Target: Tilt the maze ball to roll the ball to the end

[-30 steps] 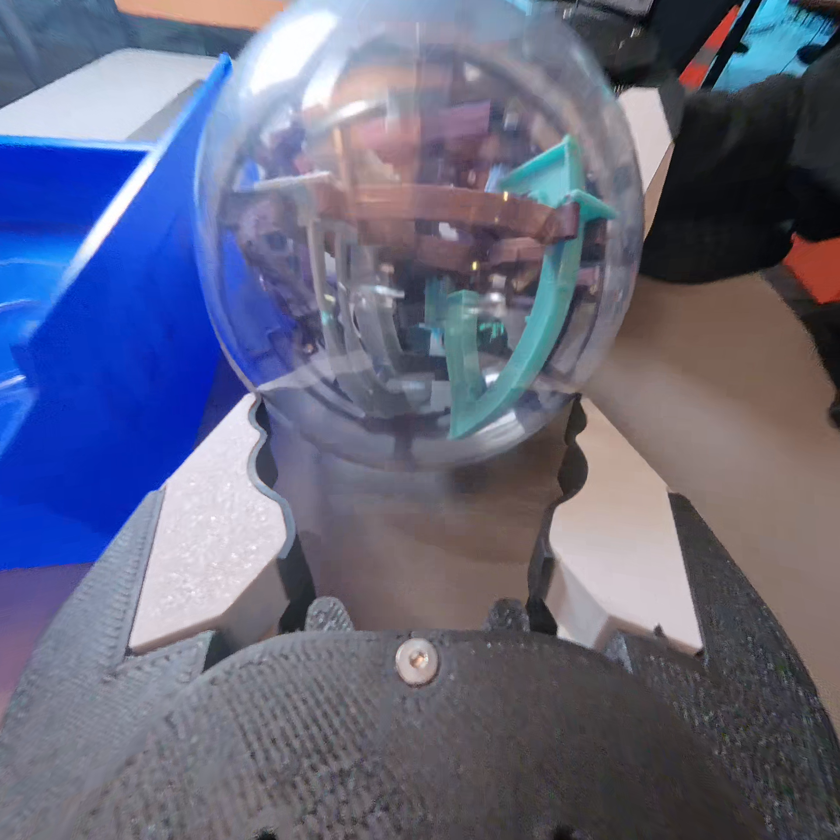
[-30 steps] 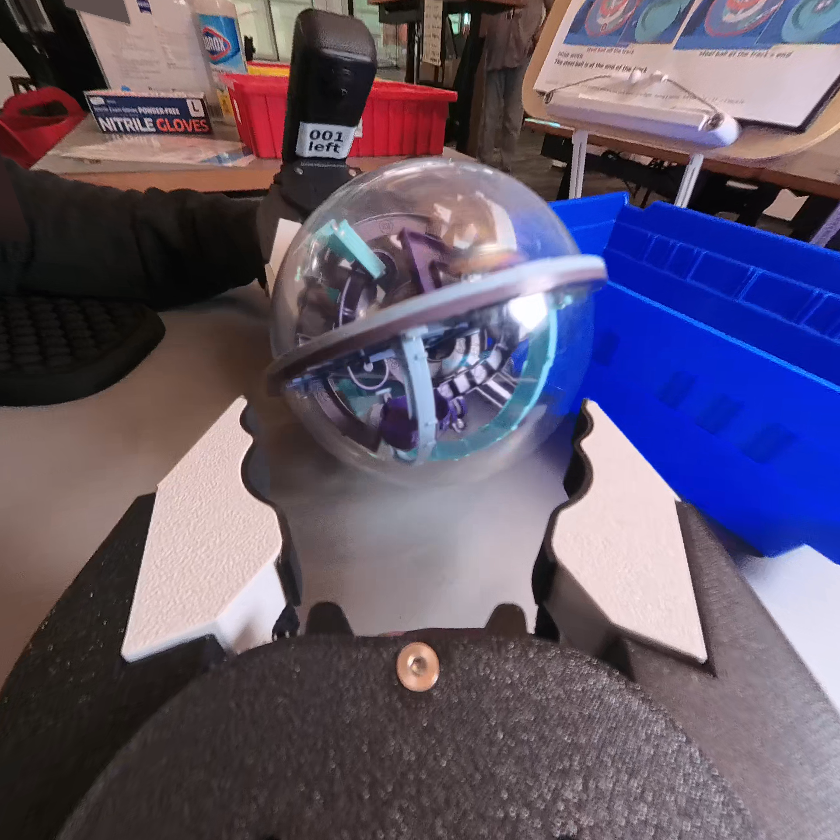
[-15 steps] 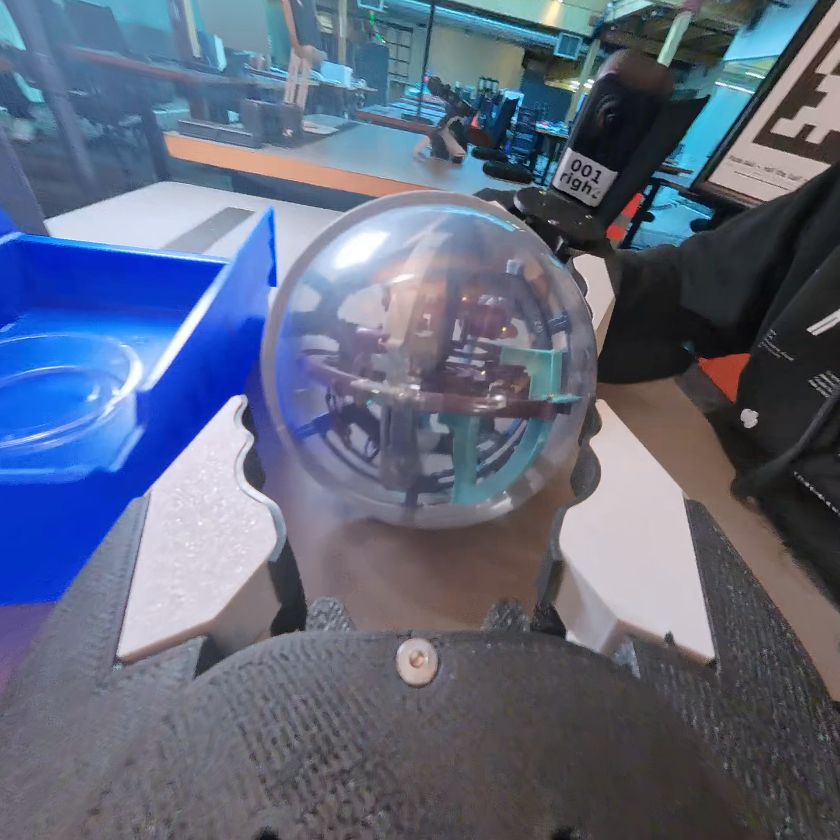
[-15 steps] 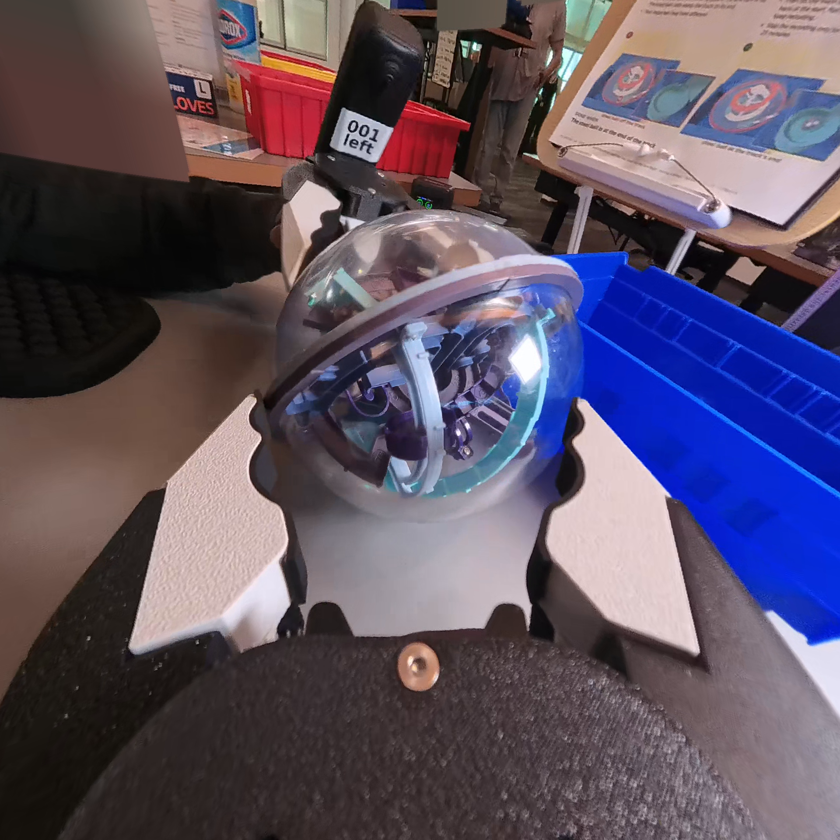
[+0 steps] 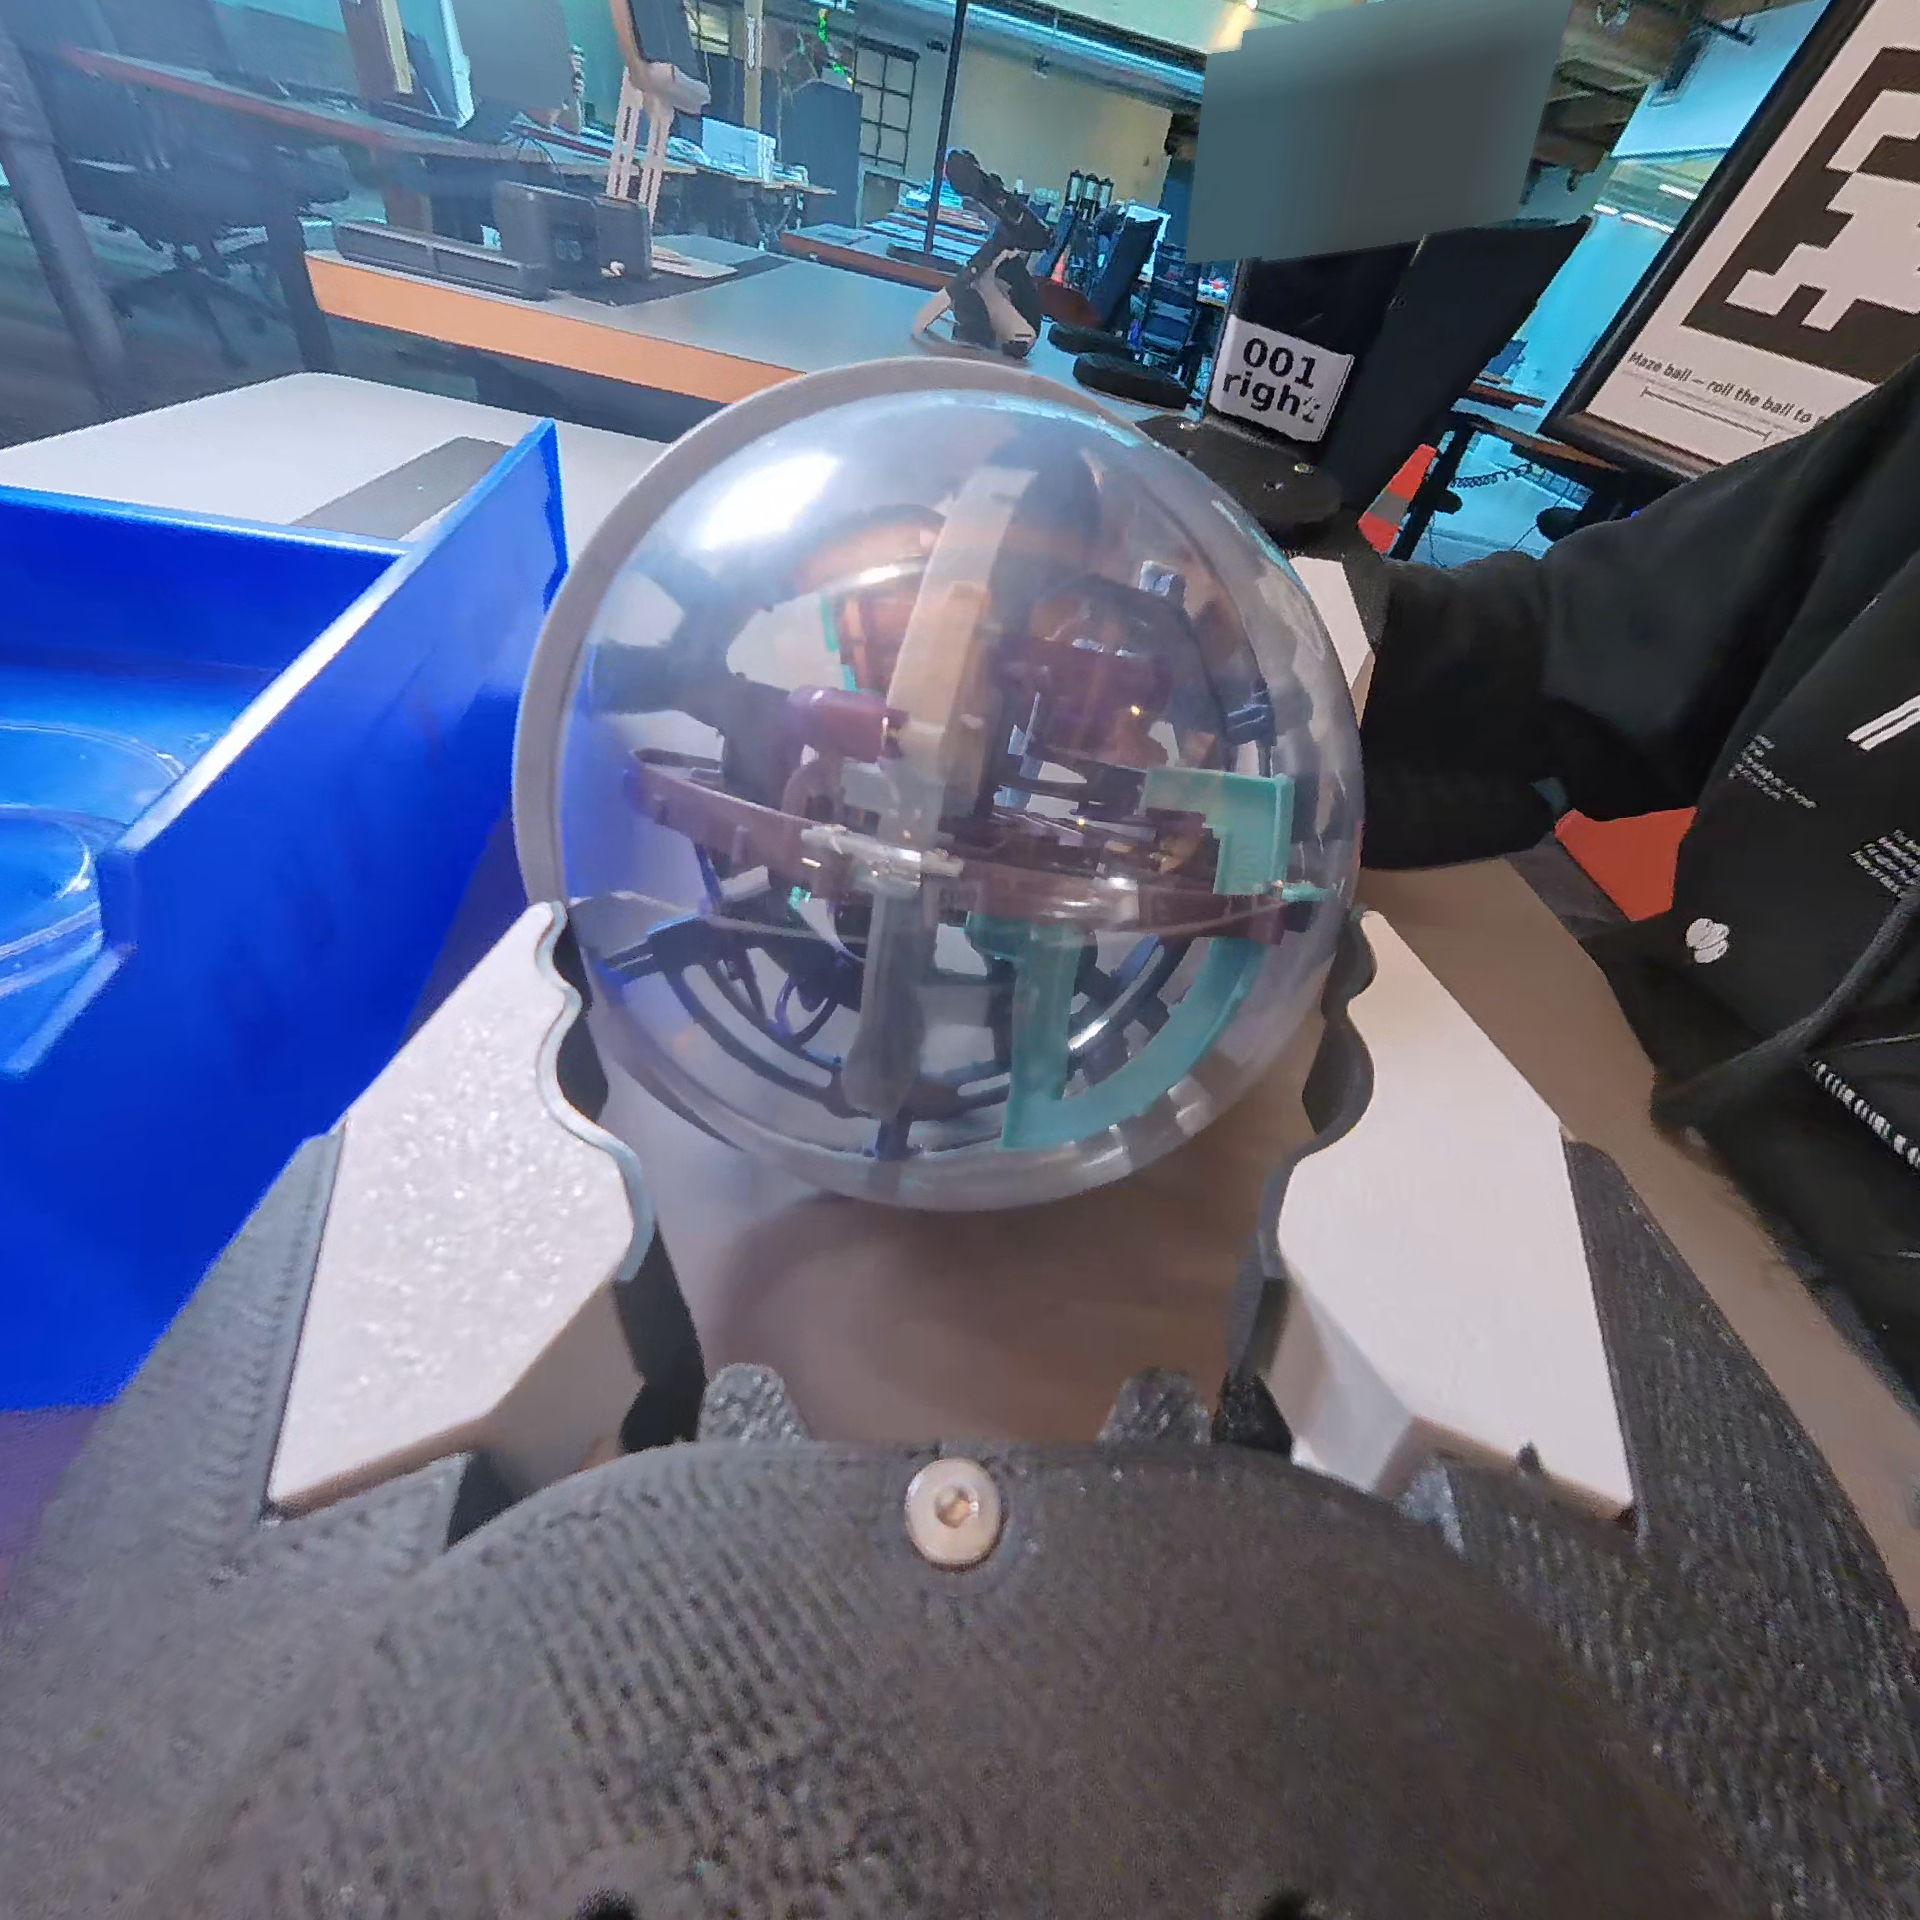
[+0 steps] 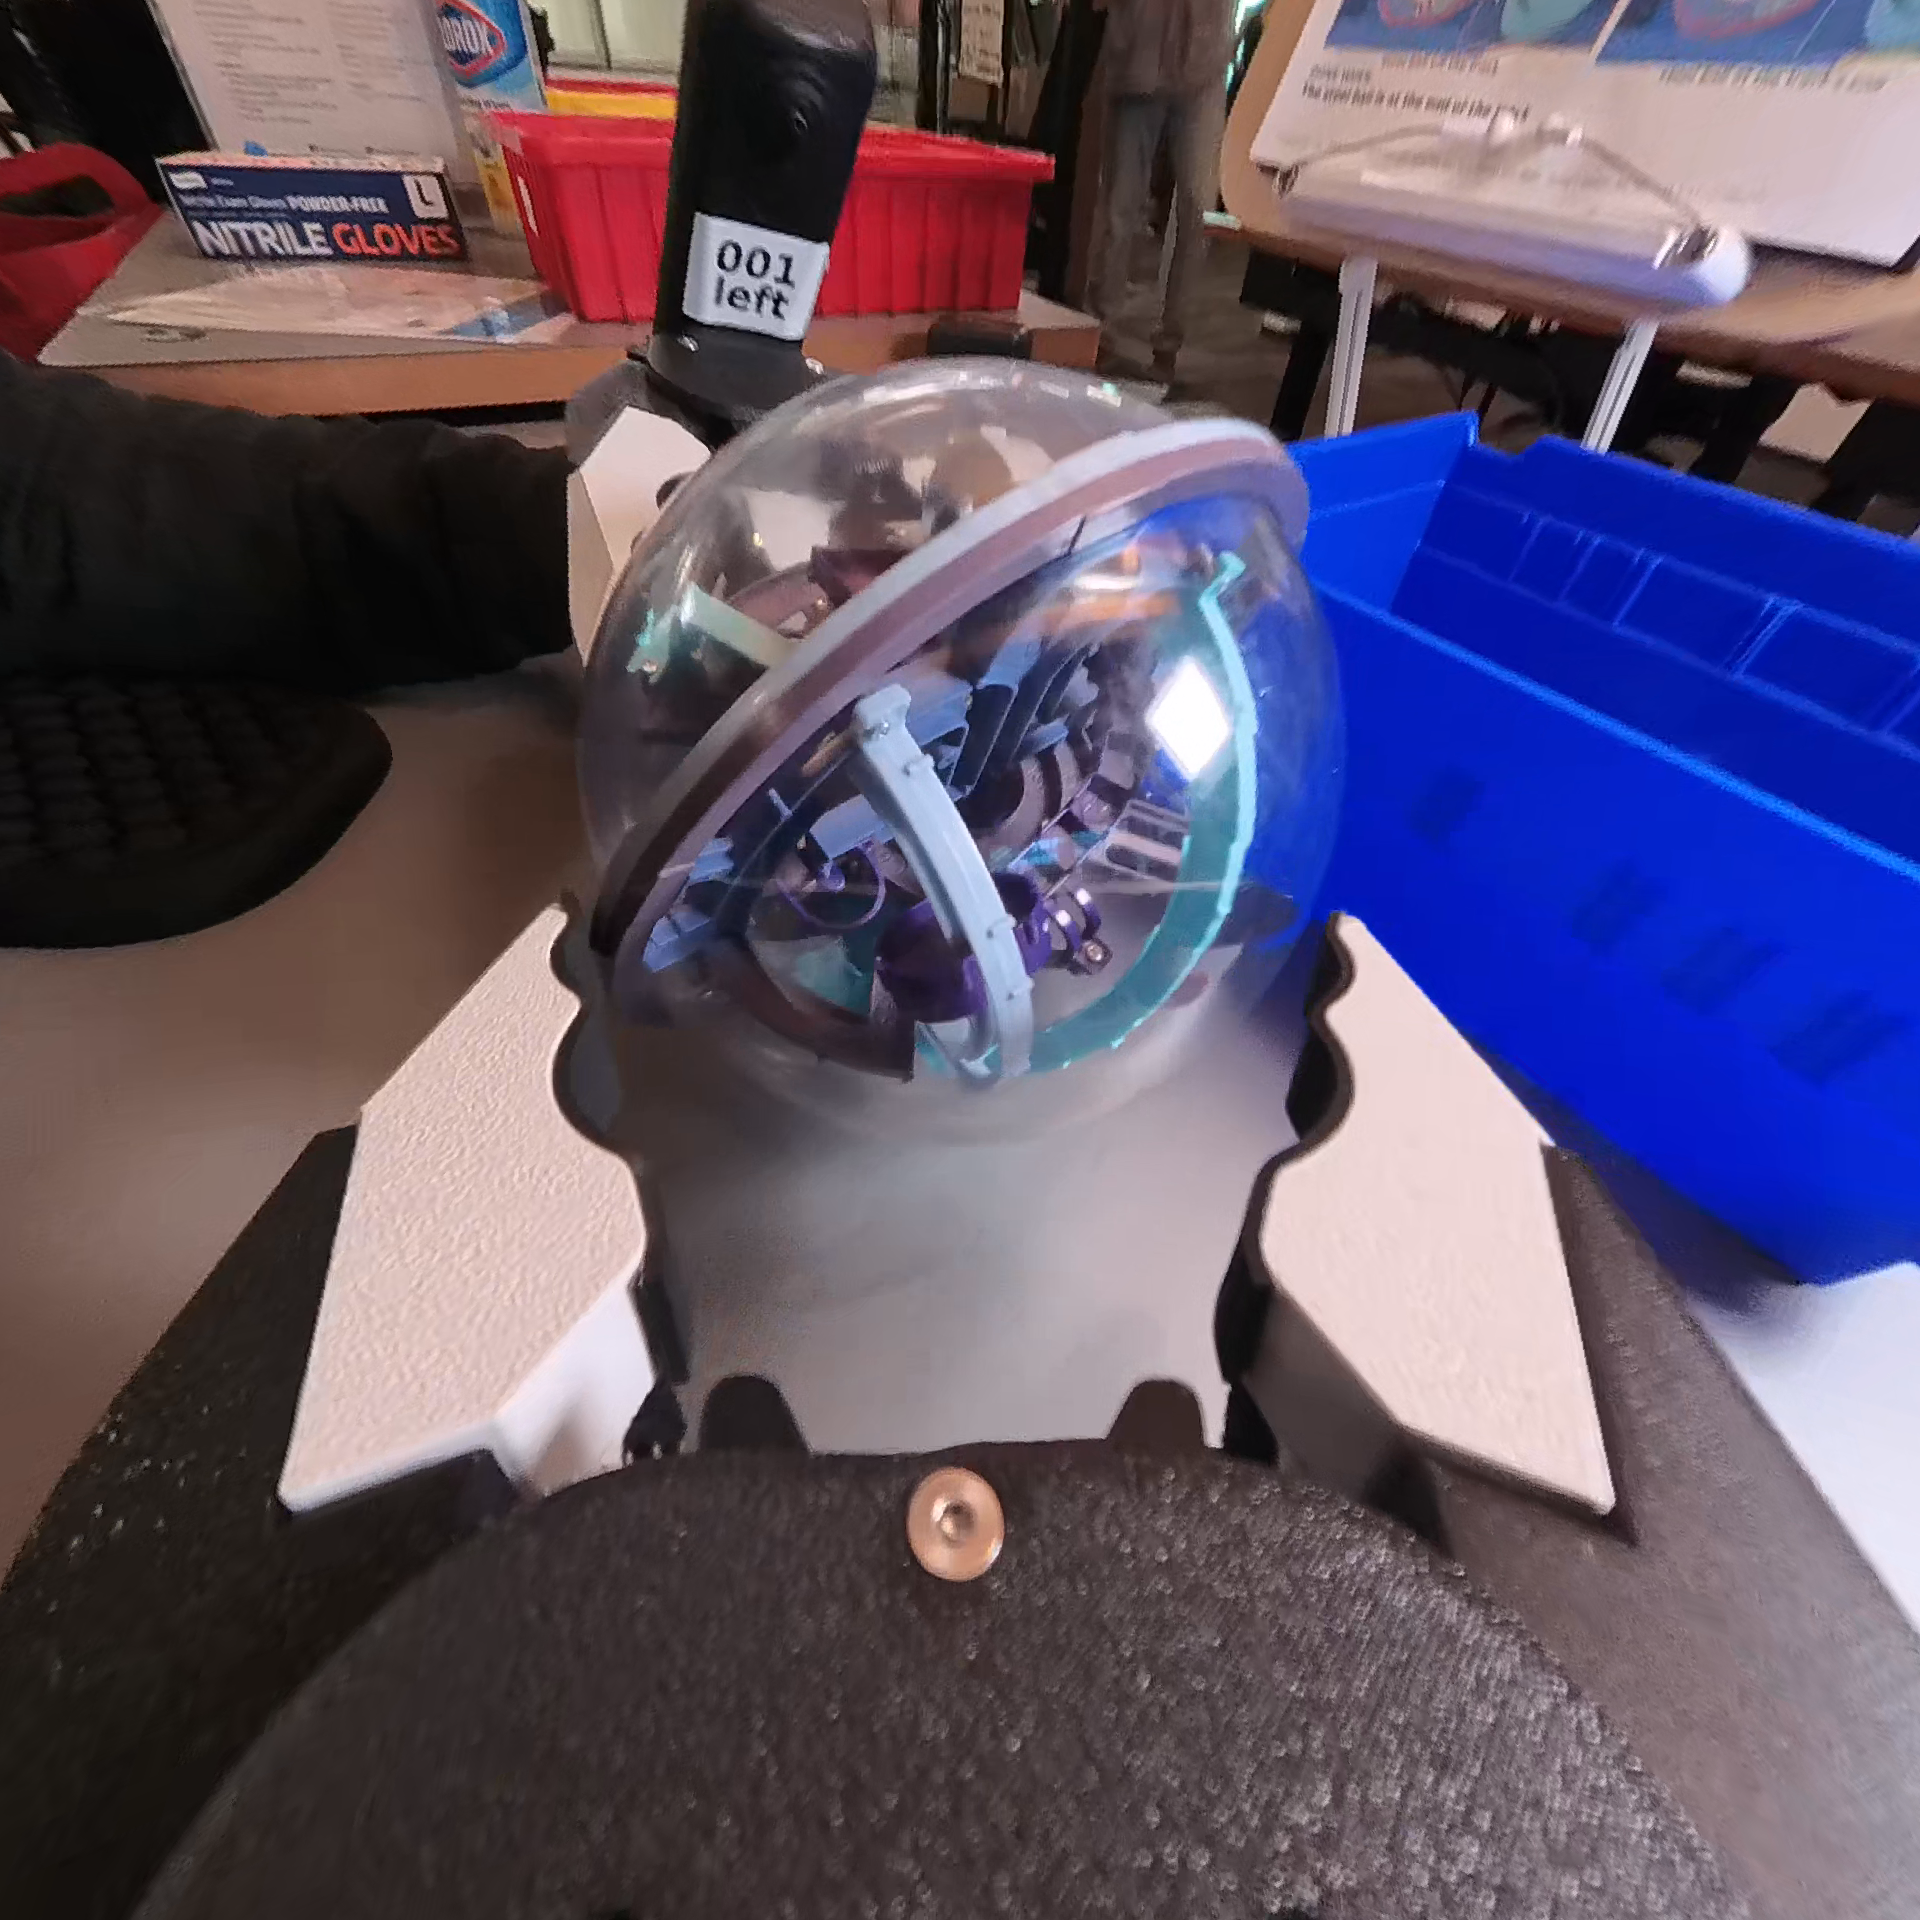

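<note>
The maze ball [image 5: 935,790] is a clear sphere with brown, teal and purple tracks inside. It is held off the table between my two grippers, which face each other. My left gripper [image 5: 951,935] is shut on it, white fingertips [image 5: 457,1174] touching its lower sides. My right gripper [image 6: 951,935] is shut on the maze ball [image 6: 935,748] from the opposite side. In the right wrist view its grey seam ring runs steeply from lower left to upper right. A small shiny bead [image 6: 1091,951] shows on a purple track; I cannot tell if it is the ball.
A blue bin [image 5: 260,831] stands close to the left of the left gripper, with a clear dish [image 5: 42,831] inside; it shows in the right wrist view [image 6: 1662,831] too. A person's dark sleeve [image 5: 1558,707] is at the right. A black mat [image 6: 156,810] lies on the table.
The maze ball has been rotated in both grippers. Its seam ring is steeper in the right wrist view. The left wrist view has levelled from looking down.
</note>
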`<move>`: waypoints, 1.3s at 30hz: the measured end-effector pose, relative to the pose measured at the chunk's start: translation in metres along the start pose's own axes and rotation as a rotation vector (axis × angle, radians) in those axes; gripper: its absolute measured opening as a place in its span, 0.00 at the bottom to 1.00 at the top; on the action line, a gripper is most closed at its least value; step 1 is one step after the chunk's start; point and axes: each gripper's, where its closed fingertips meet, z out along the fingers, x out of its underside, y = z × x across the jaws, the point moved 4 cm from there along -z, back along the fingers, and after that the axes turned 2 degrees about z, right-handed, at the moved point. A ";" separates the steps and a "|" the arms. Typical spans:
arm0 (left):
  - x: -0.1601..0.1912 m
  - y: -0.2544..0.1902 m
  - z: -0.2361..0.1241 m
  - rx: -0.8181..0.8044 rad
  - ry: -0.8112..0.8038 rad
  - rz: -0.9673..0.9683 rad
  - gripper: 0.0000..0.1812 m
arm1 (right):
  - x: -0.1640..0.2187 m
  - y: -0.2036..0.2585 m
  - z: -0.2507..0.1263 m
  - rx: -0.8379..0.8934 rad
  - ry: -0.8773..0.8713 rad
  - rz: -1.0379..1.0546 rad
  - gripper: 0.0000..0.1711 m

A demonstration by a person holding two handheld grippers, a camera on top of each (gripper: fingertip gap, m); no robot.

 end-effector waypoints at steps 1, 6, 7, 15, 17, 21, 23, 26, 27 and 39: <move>0.000 0.000 0.000 -0.006 -0.003 0.000 0.76 | 0.002 0.001 0.002 -0.001 0.018 0.010 0.77; 0.003 -0.004 0.001 -0.032 -0.018 0.001 0.76 | 0.001 0.003 0.006 0.020 0.017 0.017 0.79; 0.003 -0.005 0.001 -0.035 -0.022 -0.001 0.76 | 0.000 0.004 0.006 0.020 0.010 0.013 0.79; 0.013 -0.018 0.005 -0.020 0.019 -0.016 0.76 | -0.020 0.013 -0.002 -0.009 -0.045 -0.076 0.78; 0.014 -0.020 0.008 -0.019 0.036 -0.006 0.76 | -0.022 0.014 -0.004 -0.011 -0.046 -0.099 0.78; 0.015 -0.021 0.011 -0.024 0.048 0.000 0.76 | -0.023 0.014 -0.007 -0.015 -0.041 -0.120 0.78; 0.016 -0.022 0.012 -0.025 0.062 0.004 0.76 | -0.024 0.015 -0.008 -0.017 -0.044 -0.131 0.78; 0.020 -0.024 0.014 -0.025 0.099 0.020 0.75 | -0.027 0.017 -0.010 -0.019 -0.051 -0.169 0.77; 0.022 -0.024 0.016 -0.028 0.115 0.030 0.75 | -0.028 0.019 -0.010 -0.018 -0.053 -0.186 0.77; 0.022 -0.027 0.017 -0.027 0.127 0.014 0.73 | -0.028 0.017 -0.014 -0.030 -0.082 -0.169 0.77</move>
